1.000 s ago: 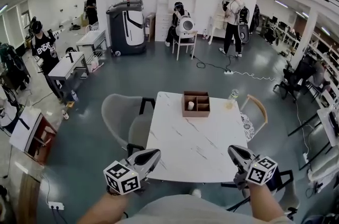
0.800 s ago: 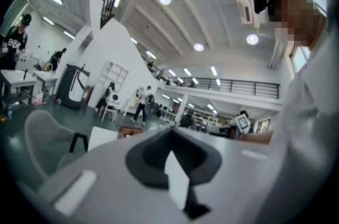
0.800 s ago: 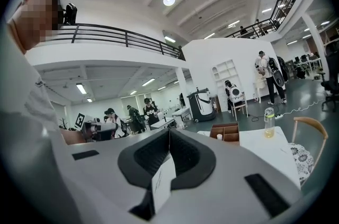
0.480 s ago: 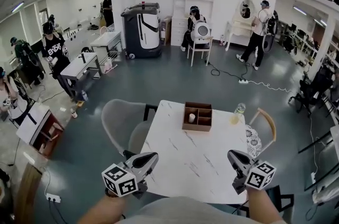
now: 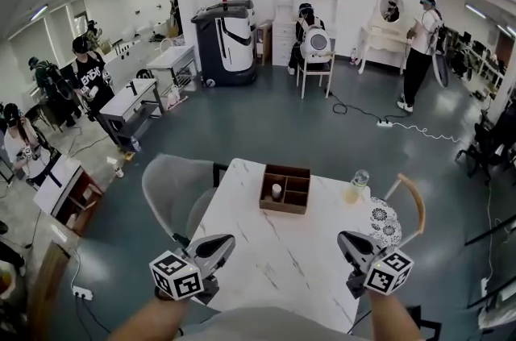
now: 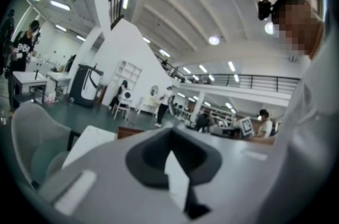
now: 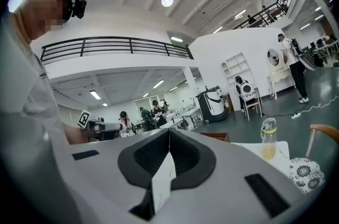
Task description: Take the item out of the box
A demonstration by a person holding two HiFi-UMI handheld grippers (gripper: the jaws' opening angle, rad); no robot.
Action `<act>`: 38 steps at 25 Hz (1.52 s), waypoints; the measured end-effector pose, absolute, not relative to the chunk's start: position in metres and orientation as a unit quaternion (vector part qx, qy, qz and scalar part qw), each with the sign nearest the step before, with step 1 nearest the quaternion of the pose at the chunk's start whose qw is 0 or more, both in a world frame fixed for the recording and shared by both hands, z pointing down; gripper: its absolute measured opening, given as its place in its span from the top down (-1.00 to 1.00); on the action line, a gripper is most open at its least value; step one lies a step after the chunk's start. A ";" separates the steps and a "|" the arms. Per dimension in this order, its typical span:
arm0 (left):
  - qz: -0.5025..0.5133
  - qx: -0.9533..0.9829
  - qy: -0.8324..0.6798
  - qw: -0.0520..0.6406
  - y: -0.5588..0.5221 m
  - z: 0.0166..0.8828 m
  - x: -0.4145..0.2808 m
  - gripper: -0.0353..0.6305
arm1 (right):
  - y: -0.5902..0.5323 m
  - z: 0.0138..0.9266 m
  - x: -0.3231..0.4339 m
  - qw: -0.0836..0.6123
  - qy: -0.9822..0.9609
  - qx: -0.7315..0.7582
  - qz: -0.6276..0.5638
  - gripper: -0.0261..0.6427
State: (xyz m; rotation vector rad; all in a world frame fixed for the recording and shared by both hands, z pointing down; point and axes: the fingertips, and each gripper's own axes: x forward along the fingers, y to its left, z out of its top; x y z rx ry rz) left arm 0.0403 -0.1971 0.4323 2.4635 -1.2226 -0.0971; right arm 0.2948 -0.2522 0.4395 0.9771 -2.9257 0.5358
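Observation:
A brown wooden box (image 5: 285,189) with several compartments stands at the far middle of the white marble table (image 5: 274,267). A small pale cup-like item (image 5: 276,191) sits upright in its left compartment. My left gripper (image 5: 228,239) hovers over the table's near left corner, jaws together and holding nothing. My right gripper (image 5: 343,237) hovers over the near right edge, also shut and empty. Both are well short of the box. Over the left gripper (image 6: 170,132) only a brown edge of the box (image 6: 130,133) shows. The right gripper (image 7: 169,130) sees the box (image 7: 214,136) ahead.
A bottle of yellowish drink (image 5: 358,186) stands at the table's far right, right of the box. A grey chair (image 5: 173,186) stands left of the table, a wooden chair with a patterned cushion (image 5: 385,220) to the right. People and furniture stand farther off.
The table and box have come nearer and slid down-left in the head view. Both grippers have travelled forward with me, from before the near edge to over it, both still shut.

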 end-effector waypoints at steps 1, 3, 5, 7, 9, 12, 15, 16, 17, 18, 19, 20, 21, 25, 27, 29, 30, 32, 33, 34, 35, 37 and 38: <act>-0.032 0.877 -0.438 0.195 -0.200 0.433 0.043 0.89 | -0.257 0.441 0.295 0.006 -0.935 0.309 0.173 0.90; -0.026 0.876 -0.439 0.195 -0.207 0.435 0.045 0.89 | -0.265 0.441 0.293 0.008 -0.937 0.302 0.174 0.90; -0.023 0.876 -0.441 0.196 -0.215 0.438 0.044 0.89 | -0.272 0.439 0.289 0.014 -0.940 0.298 0.168 0.90; -0.022 0.876 -0.440 0.197 -0.225 0.440 0.040 0.89 | -0.280 0.438 0.282 0.027 -0.941 0.295 0.161 0.90; -0.021 0.877 -0.437 0.198 -0.234 0.445 0.035 0.89 | -0.287 0.439 0.273 0.045 -0.942 0.293 0.155 0.89; -0.017 0.884 -0.425 0.195 -0.252 0.454 0.025 0.89 | -0.303 0.445 0.255 0.084 -0.943 0.289 0.144 0.89; -0.015 0.891 -0.407 0.198 -0.269 0.462 0.013 0.89 | -0.319 0.453 0.229 0.139 -0.938 0.288 0.132 0.89; -0.014 0.894 -0.401 0.198 -0.275 0.464 0.008 0.89 | -0.324 0.457 0.219 0.159 -0.937 0.286 0.122 0.89; -0.014 0.897 -0.395 0.199 -0.281 0.466 0.003 0.89 | -0.330 0.461 0.209 0.180 -0.935 0.284 0.111 0.89; -0.013 0.899 -0.390 0.199 -0.287 0.468 -0.001 0.89 | -0.337 0.465 0.198 0.201 -0.933 0.281 0.101 0.89; -0.013 0.901 -0.385 0.200 -0.292 0.471 -0.006 0.89 | -0.344 0.470 0.188 0.222 -0.930 0.277 0.095 0.89; -0.012 0.903 -0.380 0.201 -0.297 0.473 -0.010 0.89 | -0.351 0.476 0.177 0.242 -0.927 0.271 0.091 0.87; -0.010 0.905 -0.375 0.201 -0.301 0.476 -0.014 0.89 | -0.357 0.482 0.166 0.263 -0.924 0.262 0.089 0.79; -0.003 0.910 -0.362 0.201 -0.310 0.486 -0.026 0.89 | -0.382 0.517 0.131 0.361 -0.902 0.230 0.064 0.51; -0.001 0.912 -0.360 0.199 -0.316 0.490 -0.031 0.89 | -0.397 0.538 0.120 0.406 -0.885 0.222 0.050 0.48; 0.005 0.913 -0.359 0.192 -0.322 0.496 -0.035 0.89 | -0.415 0.559 0.112 0.442 -0.868 0.222 0.043 0.46; 0.008 0.914 -0.359 0.187 -0.325 0.499 -0.037 0.89 | -0.424 0.569 0.109 0.457 -0.860 0.224 0.040 0.46; 0.011 0.915 -0.360 0.181 -0.331 0.506 -0.041 0.89 | -0.441 0.588 0.103 0.479 -0.847 0.228 0.037 0.45; 0.012 0.915 -0.360 0.179 -0.334 0.509 -0.042 0.89 | -0.448 0.596 0.101 0.489 -0.841 0.230 0.036 0.45; 0.012 0.916 -0.360 0.178 -0.337 0.511 -0.044 0.89 | -0.454 0.604 0.099 0.499 -0.835 0.230 0.034 0.44; 0.012 0.916 -0.360 0.178 -0.339 0.514 -0.046 0.89 | -0.459 0.612 0.098 0.510 -0.829 0.229 0.030 0.44; 0.012 0.916 -0.361 0.176 -0.343 0.519 -0.049 0.89 | -0.467 0.628 0.097 0.532 -0.816 0.227 0.019 0.42; 0.012 0.916 -0.361 0.175 -0.346 0.522 -0.050 0.89 | -0.471 0.636 0.097 0.542 -0.809 0.225 0.014 0.40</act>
